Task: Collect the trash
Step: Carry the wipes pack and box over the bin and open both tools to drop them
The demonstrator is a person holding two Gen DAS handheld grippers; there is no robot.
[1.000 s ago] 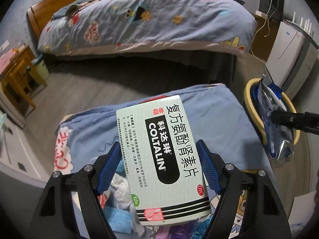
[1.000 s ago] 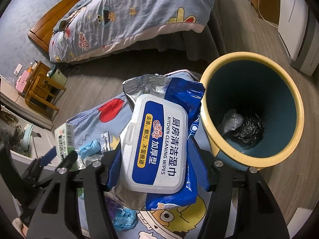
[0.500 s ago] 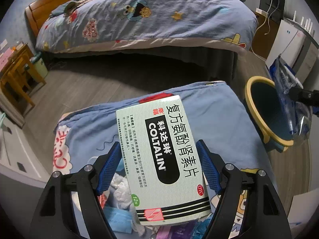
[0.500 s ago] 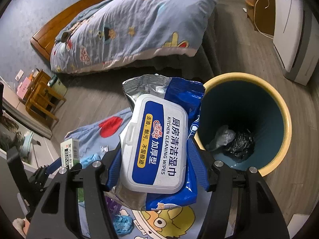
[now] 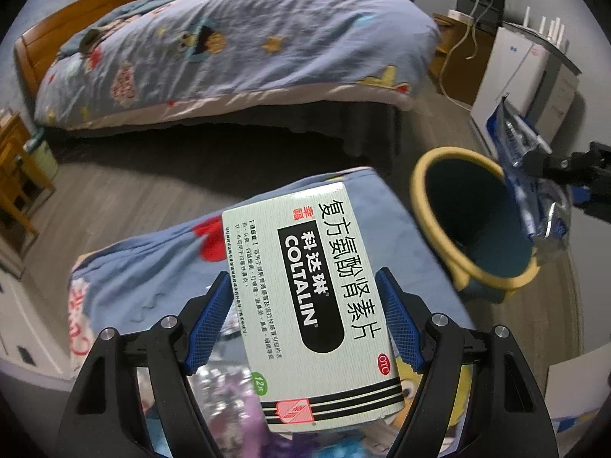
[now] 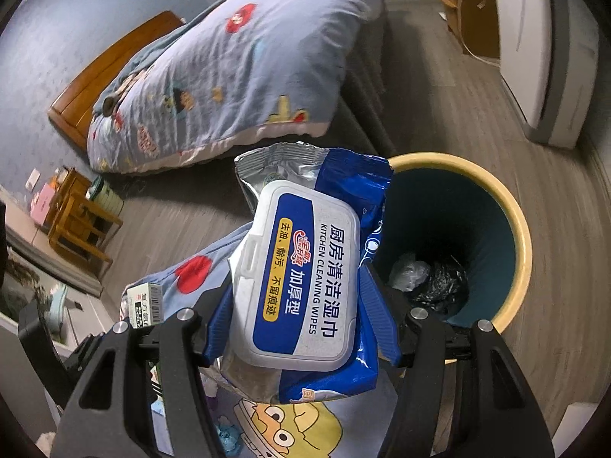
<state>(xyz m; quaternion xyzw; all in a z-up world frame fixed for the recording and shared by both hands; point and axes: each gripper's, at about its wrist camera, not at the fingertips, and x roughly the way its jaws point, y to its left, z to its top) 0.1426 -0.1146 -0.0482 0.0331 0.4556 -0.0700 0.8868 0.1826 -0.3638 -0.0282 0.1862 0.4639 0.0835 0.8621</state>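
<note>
My left gripper (image 5: 303, 324) is shut on a pale green Coltalin medicine box (image 5: 309, 297), held above the cartoon-print cloth (image 5: 152, 267) with several scraps of trash on it. My right gripper (image 6: 298, 316) is shut on a blue kitchen wipes pack (image 6: 301, 278) with a white lid, held beside and above the yellow-rimmed teal bin (image 6: 511, 229). The bin (image 5: 458, 229) holds a crumpled bag and dark trash (image 6: 439, 282). The wipes pack (image 5: 523, 191) and right gripper show over the bin's far rim in the left wrist view. The medicine box (image 6: 147, 301) shows at the left in the right wrist view.
A bed with a blue cartoon quilt (image 5: 236, 49) stands behind. A white appliance (image 5: 523, 72) and a cabinet with cables are at the right. A wooden stool (image 6: 80, 221) stands at the left on the wood floor. Small trash scraps (image 6: 225, 435) lie on the cloth.
My right gripper has risen with the wipes pack and moved over the bin's rim. My left gripper has lifted with the medicine box and turned towards the bin.
</note>
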